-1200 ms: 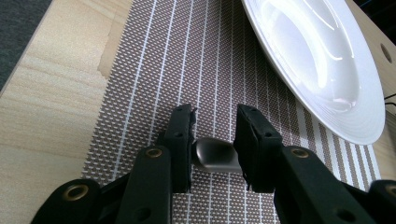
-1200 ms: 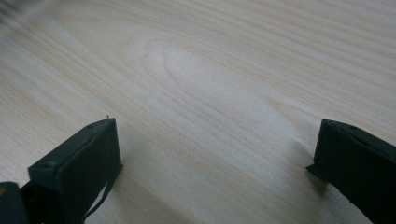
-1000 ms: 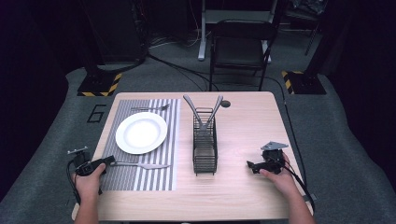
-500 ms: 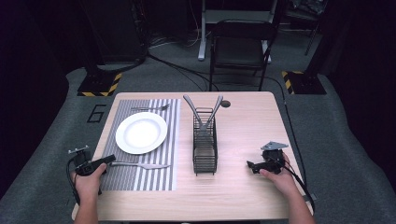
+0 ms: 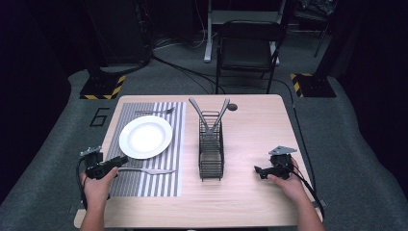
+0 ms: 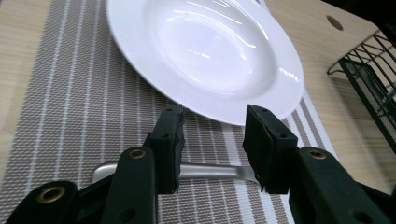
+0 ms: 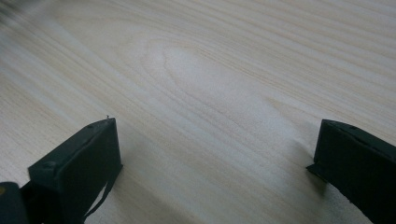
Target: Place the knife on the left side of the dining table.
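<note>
Apparently the place setting is partway laid: on the striped placemat [image 5: 149, 185] a white plate [image 5: 145, 136] sits in the middle, a fork [image 5: 155, 111] lies across the mat's far end beyond the plate, and a piece of cutlery, a knife as far as I can tell, [image 5: 146, 171] lies flat on the mat just on the near side of the plate, apart from its rim. The left tongs [image 6: 212, 140] hang just above that knife's handle; their jaws have just been opening and now stand partly apart, nothing pressed between the pads, so I judge the knife has been set down and let go. The right tongs [image 5: 260, 172] rest low on the bare desk [image 5: 250, 130] well to the right, jaws wide and empty. Still to come, I would guess, are the utensils [image 5: 208, 115] left in the black wire caddy [image 5: 211, 154] at the desk's centre. By count: one plate, one placemat, one fork, one knife on the mat, one caddy, and two handles leaning out of it; whether more sit inside I cannot tell.
</note>
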Action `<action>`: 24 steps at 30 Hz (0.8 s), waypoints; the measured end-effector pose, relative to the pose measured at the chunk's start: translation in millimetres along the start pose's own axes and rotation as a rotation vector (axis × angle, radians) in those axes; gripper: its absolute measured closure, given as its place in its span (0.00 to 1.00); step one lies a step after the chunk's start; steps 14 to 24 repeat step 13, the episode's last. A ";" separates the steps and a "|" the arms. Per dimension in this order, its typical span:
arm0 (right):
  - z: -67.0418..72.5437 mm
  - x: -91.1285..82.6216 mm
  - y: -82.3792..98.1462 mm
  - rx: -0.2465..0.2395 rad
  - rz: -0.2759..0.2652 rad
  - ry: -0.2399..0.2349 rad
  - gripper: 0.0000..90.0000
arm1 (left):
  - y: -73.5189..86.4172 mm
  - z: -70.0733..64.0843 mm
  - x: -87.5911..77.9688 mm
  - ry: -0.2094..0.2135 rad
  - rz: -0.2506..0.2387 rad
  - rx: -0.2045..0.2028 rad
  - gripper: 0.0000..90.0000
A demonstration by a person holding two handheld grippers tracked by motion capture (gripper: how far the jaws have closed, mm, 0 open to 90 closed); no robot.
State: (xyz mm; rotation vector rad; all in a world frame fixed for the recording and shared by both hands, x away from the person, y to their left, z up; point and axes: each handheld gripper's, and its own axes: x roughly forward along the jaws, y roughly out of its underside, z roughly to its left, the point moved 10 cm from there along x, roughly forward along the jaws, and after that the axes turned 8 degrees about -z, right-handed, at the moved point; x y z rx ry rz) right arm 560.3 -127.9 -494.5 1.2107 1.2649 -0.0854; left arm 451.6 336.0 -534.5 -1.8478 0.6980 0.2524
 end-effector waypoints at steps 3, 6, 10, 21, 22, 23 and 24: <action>0.0 0.0 0.0 -0.001 0.000 -0.001 0.00 | 3.5 -13.1 3.5 0.030 0.007 0.039 0.61; -0.1 0.1 -0.1 -0.001 -0.001 0.000 0.00 | 8.3 -25.7 7.2 0.059 0.027 0.101 0.58; -0.1 0.4 -0.4 -0.004 -0.004 -0.003 0.00 | 12.7 -40.5 10.4 0.098 0.048 0.173 0.54; 0.0 0.0 0.0 0.000 0.000 0.000 0.00 | 15.9 -47.9 13.2 0.106 0.057 0.227 0.52; 0.0 0.0 0.0 0.000 0.000 0.000 0.00 | 15.9 -47.9 13.2 0.106 0.057 0.227 0.52; 0.0 0.0 0.0 0.000 0.000 0.000 0.00 | 15.9 -47.9 13.2 0.106 0.057 0.227 0.52; 0.0 0.0 0.0 0.000 0.000 0.000 0.00 | 15.9 -47.9 13.2 0.106 0.057 0.227 0.52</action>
